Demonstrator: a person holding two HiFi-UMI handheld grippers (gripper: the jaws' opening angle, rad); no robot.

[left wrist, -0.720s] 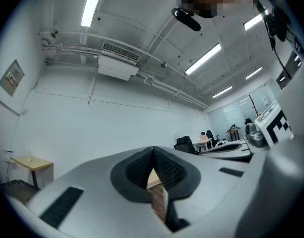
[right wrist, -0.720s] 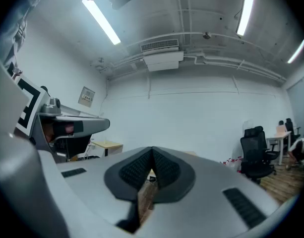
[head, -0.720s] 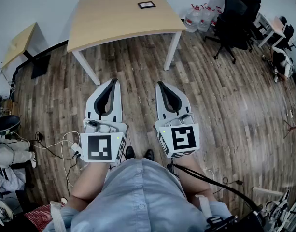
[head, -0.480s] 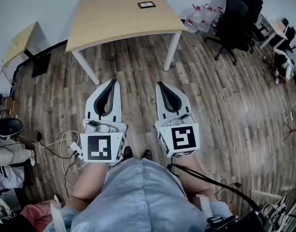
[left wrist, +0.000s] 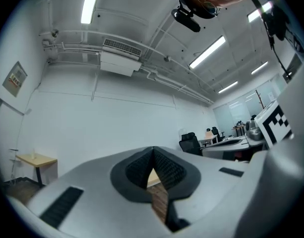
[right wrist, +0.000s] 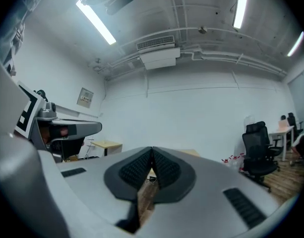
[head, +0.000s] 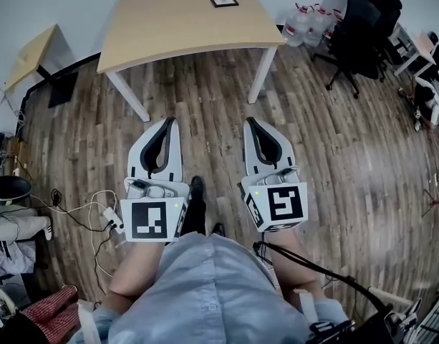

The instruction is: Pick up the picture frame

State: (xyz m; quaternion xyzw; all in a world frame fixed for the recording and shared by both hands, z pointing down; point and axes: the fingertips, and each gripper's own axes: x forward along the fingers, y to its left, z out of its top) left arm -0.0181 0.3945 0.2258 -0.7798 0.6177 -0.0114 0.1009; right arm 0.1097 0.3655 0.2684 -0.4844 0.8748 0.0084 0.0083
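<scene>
I hold both claws out level in front of me, side by side above the wooden floor (head: 341, 163), and neither carries anything. The left claw (head: 168, 121) is drawn narrow: in the left gripper view its ribbed pads meet at the tips, with only a sliver of floor showing through the slot behind them. The right claw (head: 249, 121) is closed the same way, pads together at the tips and nothing between them.

The picture frame (head: 225, 1) lies flat on the tabletop (head: 169, 24), well ahead of both claws and closer to the right claw's line than the left's. It sits near the far edge of the tabletop, well apart from either claw.

A dark shoe (head: 196, 190) shows between the two claws, just behind their tips. A black office chair (head: 359, 27) stands far ahead and to the right of the right claw, with clear water bottles (head: 305, 26) between it and the tabletop. White cables (head: 83, 213) trail on the floor beside the left claw, and a small table (head: 33, 59) stands ahead of it to the left.
</scene>
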